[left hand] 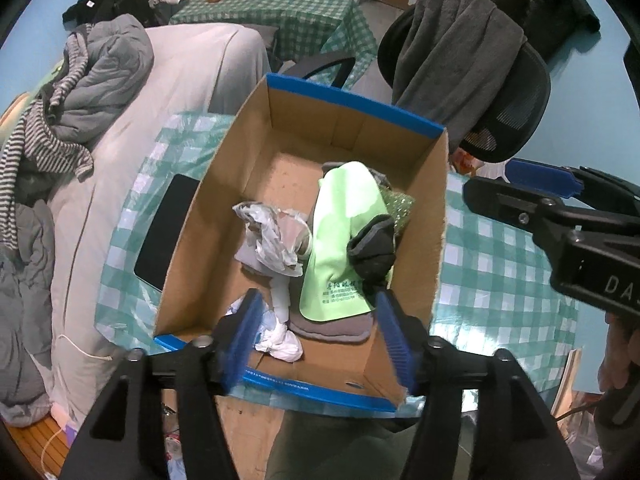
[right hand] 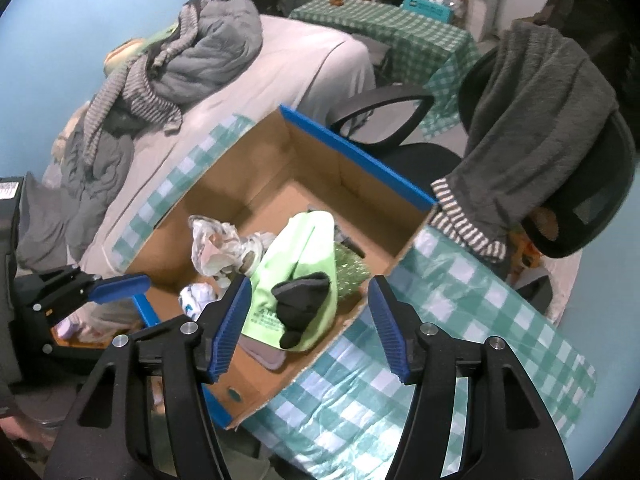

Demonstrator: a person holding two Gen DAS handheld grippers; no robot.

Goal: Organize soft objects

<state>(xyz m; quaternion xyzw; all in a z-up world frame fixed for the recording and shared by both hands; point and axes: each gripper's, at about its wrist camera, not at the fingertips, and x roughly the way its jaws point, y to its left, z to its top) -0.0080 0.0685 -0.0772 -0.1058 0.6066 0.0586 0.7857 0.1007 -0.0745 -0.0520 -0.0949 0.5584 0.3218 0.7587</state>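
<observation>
An open cardboard box (left hand: 436,216) with blue rims sits on a green checked table (left hand: 500,264). Inside lie a light green cloth (left hand: 344,216), a rolled black sock (left hand: 372,252) on top of it, a crumpled plastic bag (left hand: 272,236), white tissue (left hand: 280,340) and a grey cloth (left hand: 332,326). My left gripper (left hand: 320,328) is open and empty above the box's near edge. My right gripper (right hand: 308,320) is open and empty over the box's right corner; the sock (right hand: 304,300) lies between its fingers below. The box (right hand: 256,168) and green cloth (right hand: 296,248) also show there.
A black office chair (right hand: 580,200) draped with a grey towel (right hand: 540,120) stands behind the table. A bed (left hand: 160,80) with piled grey clothes (left hand: 92,92) is on the left. A black tablet (left hand: 168,232) lies on the table left of the box. A second checked table (left hand: 288,20) stands far back.
</observation>
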